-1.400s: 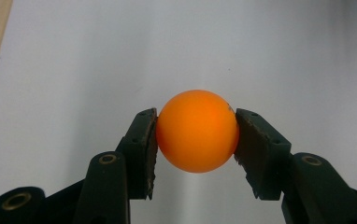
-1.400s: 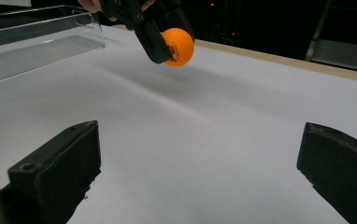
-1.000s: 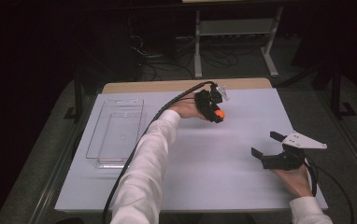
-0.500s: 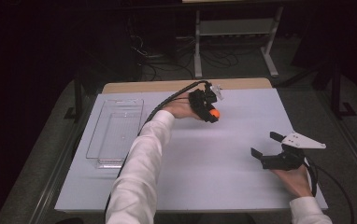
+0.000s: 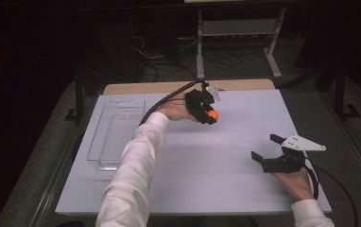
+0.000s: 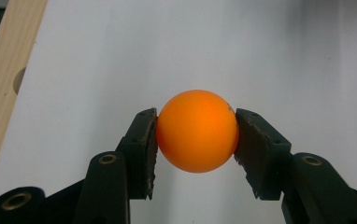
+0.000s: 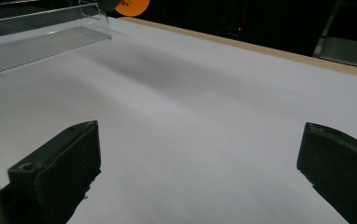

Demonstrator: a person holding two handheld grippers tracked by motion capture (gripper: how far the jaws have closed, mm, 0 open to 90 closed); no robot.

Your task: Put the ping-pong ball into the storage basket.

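Above far middle of white counter: left tool clamps orange ball between both pads, ball clear of surface. Near right edge: right tool low over counter, jaws wide, nothing between. Clear tray at left.

A white-topped table carries a clear plastic tray at its left side.

The ball sits between the jaws of my left gripper, above the far middle of the tabletop. The tray lies to its left, on the tabletop. My right gripper rests near the front right, well apart.
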